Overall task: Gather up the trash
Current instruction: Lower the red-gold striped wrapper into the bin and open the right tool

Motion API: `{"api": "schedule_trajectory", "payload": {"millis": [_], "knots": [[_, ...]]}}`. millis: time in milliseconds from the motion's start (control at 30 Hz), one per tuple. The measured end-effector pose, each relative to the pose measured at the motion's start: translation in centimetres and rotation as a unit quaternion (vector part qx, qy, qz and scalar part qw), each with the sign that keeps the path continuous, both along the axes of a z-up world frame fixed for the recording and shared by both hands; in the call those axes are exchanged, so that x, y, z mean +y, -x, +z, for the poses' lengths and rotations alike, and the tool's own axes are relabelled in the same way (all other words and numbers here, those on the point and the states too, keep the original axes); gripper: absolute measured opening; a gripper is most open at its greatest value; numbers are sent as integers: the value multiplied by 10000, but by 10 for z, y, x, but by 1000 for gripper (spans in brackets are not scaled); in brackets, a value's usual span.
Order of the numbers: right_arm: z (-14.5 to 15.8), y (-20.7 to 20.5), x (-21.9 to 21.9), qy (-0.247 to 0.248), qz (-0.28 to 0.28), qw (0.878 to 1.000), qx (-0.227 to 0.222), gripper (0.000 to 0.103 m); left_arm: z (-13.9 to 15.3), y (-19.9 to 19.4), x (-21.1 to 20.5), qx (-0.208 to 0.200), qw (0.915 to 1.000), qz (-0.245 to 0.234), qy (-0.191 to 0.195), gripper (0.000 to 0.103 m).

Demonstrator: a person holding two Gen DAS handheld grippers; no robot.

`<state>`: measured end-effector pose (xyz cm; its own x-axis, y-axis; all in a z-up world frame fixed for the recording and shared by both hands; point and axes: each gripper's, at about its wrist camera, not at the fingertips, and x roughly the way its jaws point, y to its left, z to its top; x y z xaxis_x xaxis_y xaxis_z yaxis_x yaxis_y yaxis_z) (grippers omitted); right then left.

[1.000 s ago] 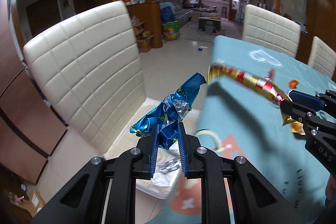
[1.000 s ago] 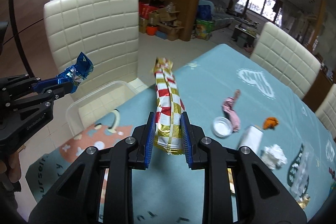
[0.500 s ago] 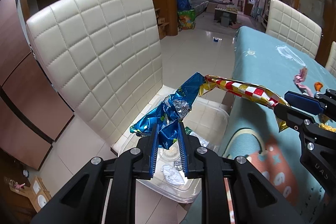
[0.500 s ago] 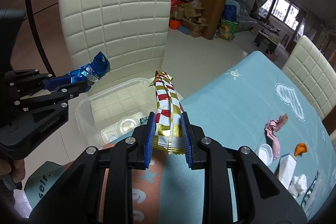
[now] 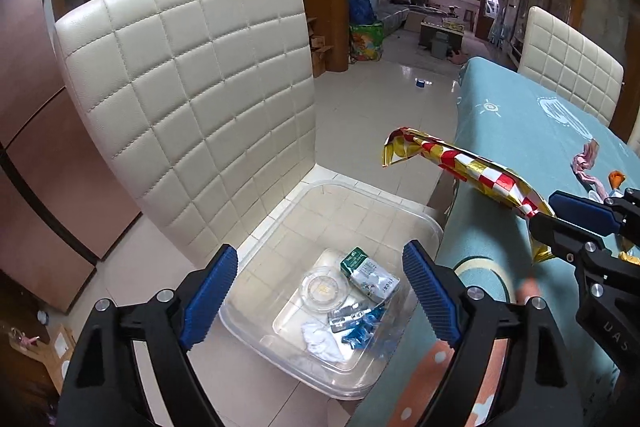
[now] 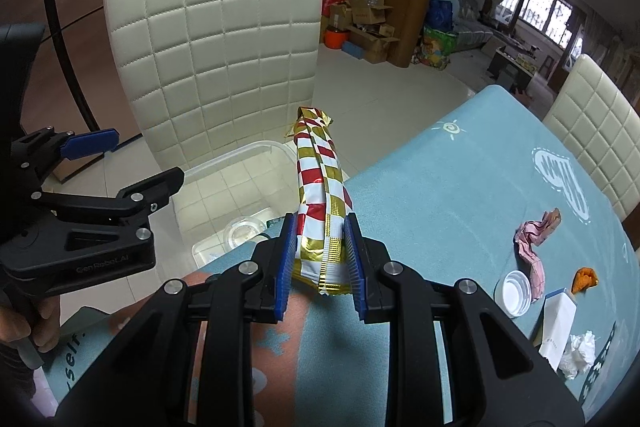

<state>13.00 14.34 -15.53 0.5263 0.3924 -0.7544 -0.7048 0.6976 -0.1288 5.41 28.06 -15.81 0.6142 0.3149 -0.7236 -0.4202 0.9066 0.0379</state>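
My left gripper [image 5: 320, 291] is open and empty above a clear plastic bin [image 5: 424, 223] on the chair seat. The blue foil wrapper [image 5: 362, 331] lies in the bin with a green packet [image 5: 368, 273], a clear lid [image 5: 324, 289] and a white tissue [image 5: 318, 337]. My right gripper [image 6: 320, 259] is shut on a long red, white and gold checked wrapper [image 6: 320, 183], held over the table edge next to the bin [image 6: 224, 171]. The wrapper [image 5: 460, 167] also shows in the left wrist view.
A cream quilted chair [image 5: 192, 91] stands behind the bin. On the teal tablecloth [image 6: 440, 195] lie a pink wrapper [image 6: 534, 239], a white cap [image 6: 516, 293], an orange scrap [image 6: 584, 279], a white carton [image 6: 558, 327] and a crumpled tissue [image 6: 580, 349].
My left gripper has opened and the blue foil wrapper has dropped into the bin. My right gripper has carried the checked wrapper closer to the bin.
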Motion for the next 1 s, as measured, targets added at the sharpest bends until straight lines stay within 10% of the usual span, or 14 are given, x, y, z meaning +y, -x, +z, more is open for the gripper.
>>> {"api": "schedule_trajectory", "payload": {"millis": [1000], "knots": [[5, 19, 20, 65, 188, 9998, -71, 27, 2, 28, 11, -112, 9999, 24, -74, 83]]}}
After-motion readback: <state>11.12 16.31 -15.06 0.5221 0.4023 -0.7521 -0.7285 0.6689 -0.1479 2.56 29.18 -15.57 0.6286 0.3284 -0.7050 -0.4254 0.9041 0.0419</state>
